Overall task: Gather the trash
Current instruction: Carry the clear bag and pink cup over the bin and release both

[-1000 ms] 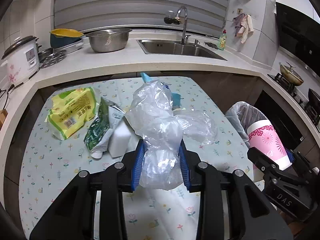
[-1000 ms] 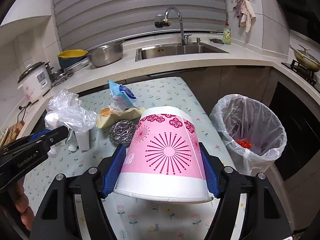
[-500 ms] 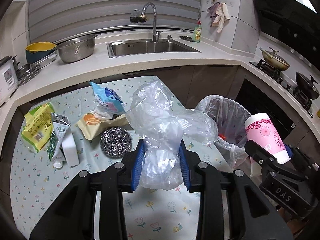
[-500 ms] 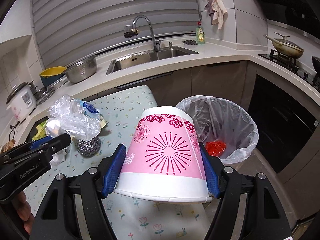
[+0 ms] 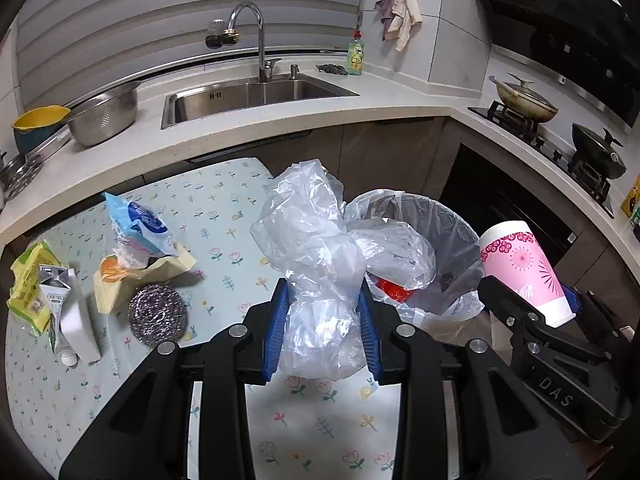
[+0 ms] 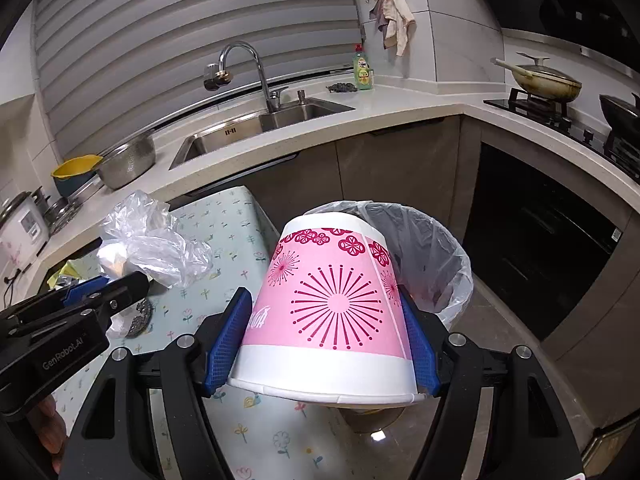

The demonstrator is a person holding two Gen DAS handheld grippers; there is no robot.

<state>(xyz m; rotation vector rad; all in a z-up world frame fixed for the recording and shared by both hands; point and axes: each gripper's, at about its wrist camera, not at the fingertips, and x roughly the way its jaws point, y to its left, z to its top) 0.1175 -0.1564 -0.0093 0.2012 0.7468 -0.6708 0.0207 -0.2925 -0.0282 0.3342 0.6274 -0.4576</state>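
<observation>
My left gripper (image 5: 322, 328) is shut on a crumpled clear plastic bag (image 5: 316, 256), held above the table's right edge. Just beyond the bag stands the trash bin (image 5: 436, 216), lined with a clear bag and with something red inside. My right gripper (image 6: 326, 344) is shut on an upturned pink-and-white paper cup (image 6: 332, 304), right in front of the trash bin (image 6: 432, 248). The cup (image 5: 524, 268) also shows at the right of the left wrist view. The plastic bag (image 6: 148, 240) and the left gripper's finger (image 6: 112, 292) show at the left of the right wrist view.
On the flowered tablecloth (image 5: 224, 220) lie a steel scourer (image 5: 158, 314), a yellow wrapper (image 5: 136, 276), a blue packet (image 5: 140, 224), a carton (image 5: 68, 312) and a green-yellow packet (image 5: 26, 284). Behind run the counter with its sink (image 5: 248, 96), bowls (image 5: 104, 114) and a stove (image 5: 560, 136).
Both grippers have swung right, away from the table's trash towards the bin, keeping hold of the bag and the cup. The bin now lies directly ahead of both.
</observation>
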